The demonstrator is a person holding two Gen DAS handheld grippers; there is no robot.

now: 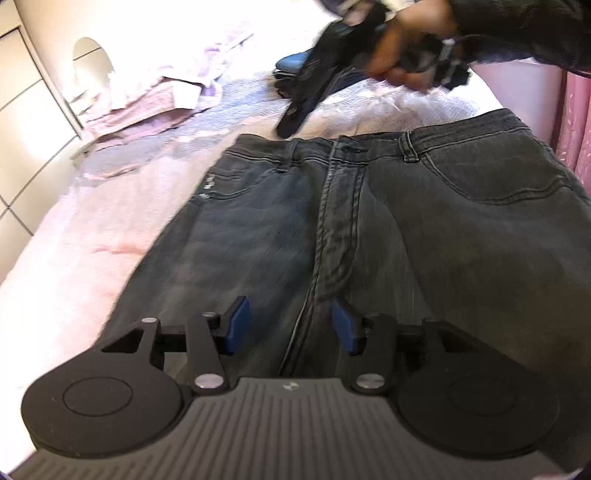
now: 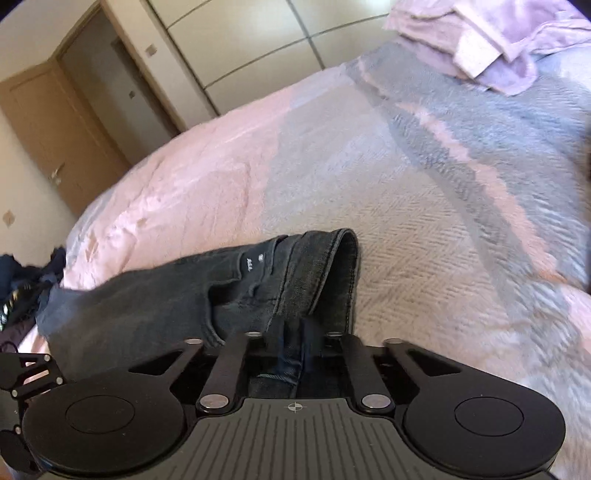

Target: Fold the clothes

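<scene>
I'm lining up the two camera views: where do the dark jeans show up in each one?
Left wrist view: the jeans fill the middle and right, lying flat, waistband at the far end, beyond the open left tongs.
Right wrist view: the jeans sit at lower left, waistband running into the right tongs.
Shared landmark: the pile of lilac clothes on the bed.

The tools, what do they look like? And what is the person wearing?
Each tool is black, with two round discs, silver pivot screws and a ribbed grey base bearing a small crosshair mark. The left tool has blue pads; the right tool's pads are hidden. The person wears a dark sleeve.
</scene>
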